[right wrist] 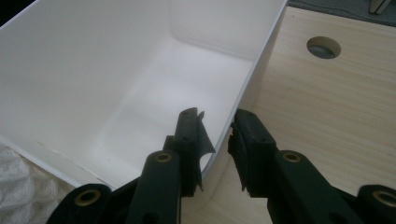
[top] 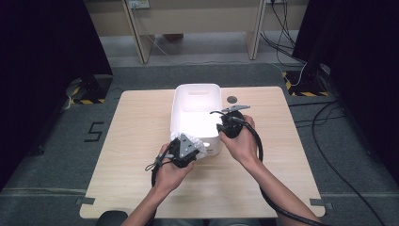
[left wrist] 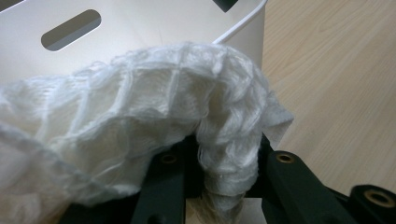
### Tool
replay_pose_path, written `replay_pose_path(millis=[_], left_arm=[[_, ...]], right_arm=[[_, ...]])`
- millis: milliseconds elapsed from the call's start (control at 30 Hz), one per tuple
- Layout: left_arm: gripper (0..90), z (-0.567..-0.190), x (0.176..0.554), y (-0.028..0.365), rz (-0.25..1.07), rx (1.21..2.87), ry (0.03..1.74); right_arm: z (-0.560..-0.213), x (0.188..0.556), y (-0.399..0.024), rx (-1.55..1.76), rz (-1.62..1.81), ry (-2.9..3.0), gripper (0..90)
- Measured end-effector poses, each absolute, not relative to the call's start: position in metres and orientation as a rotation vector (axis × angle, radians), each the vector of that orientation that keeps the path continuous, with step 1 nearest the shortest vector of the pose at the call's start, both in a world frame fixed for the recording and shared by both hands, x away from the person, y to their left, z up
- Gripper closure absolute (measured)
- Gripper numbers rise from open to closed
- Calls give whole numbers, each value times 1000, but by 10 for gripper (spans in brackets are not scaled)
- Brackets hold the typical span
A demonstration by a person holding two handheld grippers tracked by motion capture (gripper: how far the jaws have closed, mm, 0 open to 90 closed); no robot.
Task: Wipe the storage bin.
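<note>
While the left gripper (top: pixel 184 149) sits at the near end of the white bin (top: pixel 196 96), its jaws are pressed together on a fold of white knitted cloth (top: pixel 201 145). In the left gripper view the cloth (left wrist: pixel 140 116) bunches between the two black jaws and spreads out above and to the left of them, with the bin's wall and its oval handle slot (left wrist: pixel 71 30) behind it. From the high view, the cloth lies draped over the bin's near rim, closer to the table's near edge than to its far edge.

The right gripper (top: pixel 225 123) is at the bin's right wall, about midway along it. In the right gripper view its jaws straddle that wall (right wrist: pixel 243 93), one jaw inside the bin and the other outside over the table; the inner pad lies against the wall, while a narrow gap seems to remain on the outer side, so I cannot tell whether the wall is truly clamped. A corner of the cloth (right wrist: pixel 16 186) shows at the lower left of that view, beyond the bin's near rim.

The bin stands lengthwise around the middle of the wooden table (top: pixel 136 136), its far end near the table's far edge. A round hole (top: pixel 232 99) in the tabletop lies just right of the bin, near the far edge.
</note>
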State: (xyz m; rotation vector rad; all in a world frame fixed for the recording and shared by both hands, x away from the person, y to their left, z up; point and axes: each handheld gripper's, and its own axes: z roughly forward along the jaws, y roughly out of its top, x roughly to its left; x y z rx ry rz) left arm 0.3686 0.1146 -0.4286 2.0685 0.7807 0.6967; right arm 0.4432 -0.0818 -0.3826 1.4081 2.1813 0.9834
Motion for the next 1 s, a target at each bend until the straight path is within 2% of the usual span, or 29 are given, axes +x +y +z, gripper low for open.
replay_pose_path(millis=[1000], left_arm=[[750,-453,373,105,670,2153,774]], right_arm=[[-383,443,-82,1404,981,2184,725]])
